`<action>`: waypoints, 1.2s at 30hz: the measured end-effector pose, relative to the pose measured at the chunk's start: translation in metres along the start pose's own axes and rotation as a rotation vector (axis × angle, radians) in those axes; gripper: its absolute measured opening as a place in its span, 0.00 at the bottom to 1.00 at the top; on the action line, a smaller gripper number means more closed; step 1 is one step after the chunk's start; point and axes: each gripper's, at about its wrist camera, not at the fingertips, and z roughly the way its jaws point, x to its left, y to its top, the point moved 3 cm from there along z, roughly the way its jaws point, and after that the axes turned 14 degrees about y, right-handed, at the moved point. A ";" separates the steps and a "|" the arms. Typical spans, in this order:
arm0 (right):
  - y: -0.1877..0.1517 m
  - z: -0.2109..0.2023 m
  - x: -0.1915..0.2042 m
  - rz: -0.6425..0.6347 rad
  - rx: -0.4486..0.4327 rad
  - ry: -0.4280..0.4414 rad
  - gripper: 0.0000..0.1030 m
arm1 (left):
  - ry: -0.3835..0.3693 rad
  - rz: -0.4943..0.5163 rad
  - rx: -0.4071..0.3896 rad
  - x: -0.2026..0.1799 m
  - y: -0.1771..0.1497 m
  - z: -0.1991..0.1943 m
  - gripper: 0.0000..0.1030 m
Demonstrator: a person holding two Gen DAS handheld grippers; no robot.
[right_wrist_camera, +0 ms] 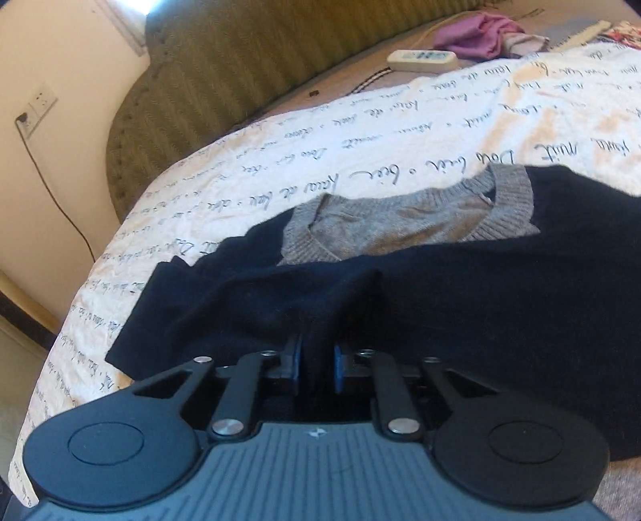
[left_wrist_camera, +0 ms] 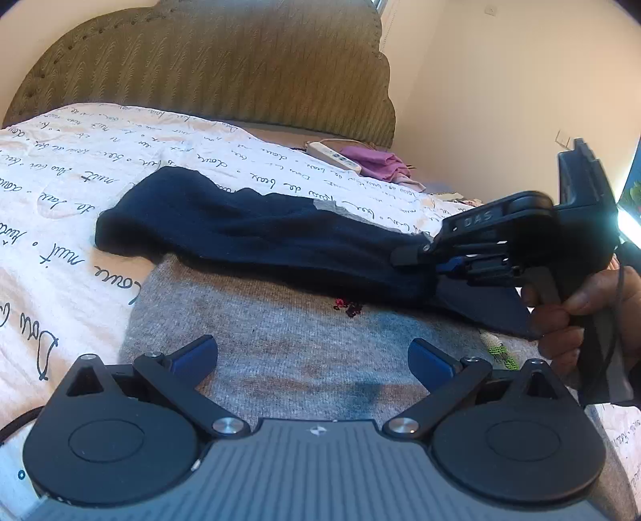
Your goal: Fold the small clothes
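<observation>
Sweater (left_wrist_camera: pixel 280 332), grey body w/ navy sleeves, lies flat on the bed (left_wrist_camera: pixel 60 240), which has a script-print cover. Left wrist view: left hand-held gripper (left_wrist_camera: pixel 312 356) spread wide over the grey body, nothing btwn its blue pads. One navy sleeve (left_wrist_camera: pixel 240 228) is folded across the body; right hand-held gripper (left_wrist_camera: pixel 412 256) pinches its cuff end, a hand (left_wrist_camera: pixel 561 320) on the grip. Right wrist view: right hand-held gripper (right_wrist_camera: pixel 316 364) nearly closed, navy fabric (right_wrist_camera: pixel 360 304) clamped btwn its pads, grey ribbed collar (right_wrist_camera: pixel 408 216) beyond. Remote (right_wrist_camera: pixel 422 60) and purple cloth (right_wrist_camera: pixel 476 32) near headboard (right_wrist_camera: pixel 240 72)
</observation>
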 end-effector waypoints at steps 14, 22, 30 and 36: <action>0.032 -0.103 -0.057 -0.070 -0.030 -0.154 0.12 | 0.001 -0.001 0.006 0.000 0.000 0.001 0.99; 0.008 -0.106 -0.107 0.025 -0.052 -0.205 0.17 | 0.025 0.028 0.021 -0.003 -0.001 0.005 0.99; 0.013 -0.149 -0.081 -0.032 -0.349 -0.293 0.45 | 0.074 0.146 -0.034 -0.033 0.036 0.008 0.99; 0.004 -0.084 -0.057 -0.151 -0.209 -0.254 0.44 | 0.121 0.356 -0.076 -0.093 0.067 0.075 0.99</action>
